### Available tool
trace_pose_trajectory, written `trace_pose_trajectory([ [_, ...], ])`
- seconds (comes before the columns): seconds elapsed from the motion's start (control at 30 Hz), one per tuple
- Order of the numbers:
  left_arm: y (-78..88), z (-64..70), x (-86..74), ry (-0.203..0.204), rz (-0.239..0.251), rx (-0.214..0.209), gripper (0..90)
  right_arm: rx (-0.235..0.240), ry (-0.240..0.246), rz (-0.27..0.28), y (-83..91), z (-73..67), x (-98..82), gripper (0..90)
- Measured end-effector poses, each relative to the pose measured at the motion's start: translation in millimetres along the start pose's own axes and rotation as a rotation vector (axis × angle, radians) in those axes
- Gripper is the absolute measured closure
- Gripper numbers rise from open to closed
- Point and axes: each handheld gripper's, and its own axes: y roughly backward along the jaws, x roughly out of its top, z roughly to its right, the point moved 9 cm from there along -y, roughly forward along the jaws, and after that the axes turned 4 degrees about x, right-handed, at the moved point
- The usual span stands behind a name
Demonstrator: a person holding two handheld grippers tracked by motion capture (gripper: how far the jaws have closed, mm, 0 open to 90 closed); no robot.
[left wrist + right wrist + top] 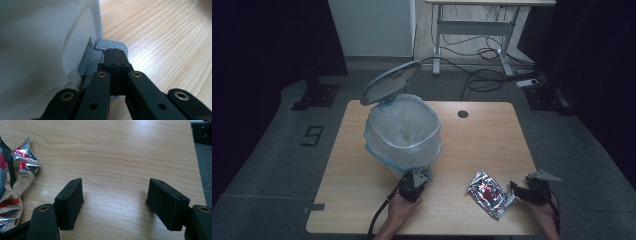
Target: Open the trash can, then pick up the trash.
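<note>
Left gripper view had the left gripper (115, 53) with both black jaws pressed flat together, nothing between them, tips resting on the ridged grey foot pedal (112, 46) at the base of the white pedal bin (45, 50). Pedal sat right against the bin wall, light wood table (162, 37) beyond it.

High view: left gripper (416, 181) sat at the near foot of the bin (402, 135), held by the left hand (401, 207), cable trailing off the near table edge. Bin stood left of centre on the table (482, 130), lined with a translucent white bag folded over the rim. Round grey lid (390, 81) was tipped up at the far side, so the bin was open.

Right gripper view: right gripper (114, 195) had its jaws wide apart, bare table (112, 152) between them, nothing gripped. Crumpled silver-and-red foil wrapper (15, 180) lay just off the left jaw, not between the pads; touching or not, couldn't tell.

High view again: right gripper (518, 189) was near the right front corner, pointing left at the wrapper (489, 194), which lay flat on the table just beside its tips. Wrapper was well apart from the bin, to its right and nearer the front edge. Small dark round hole (463, 114) showed in the table near the far edge. Grey floor around, a "9" mark (313, 135) on it at left.
</note>
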Motion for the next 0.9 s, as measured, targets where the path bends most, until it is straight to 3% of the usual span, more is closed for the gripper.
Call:
trace_pose_trajectory([
  [0.53, 0.7, 1.4, -0.3, -0.006, 0.000, -0.009, 90.0, -0.003, -0.009, 0.005, 1.1, 0.7, -0.2, 30.0],
  [0.7, 0.7, 1.5, -0.3, -0.008, -0.001, -0.009, 90.0, 0.024, -0.076, 0.085, 14.0, 4.9, 7.4, 31.1],
  [0.9, 0.7, 1.8, -0.3, -0.015, 0.000, -0.004, 90.0, 0.039, -0.076, 0.109, 26.2, -1.2, 10.5, 31.0],
])
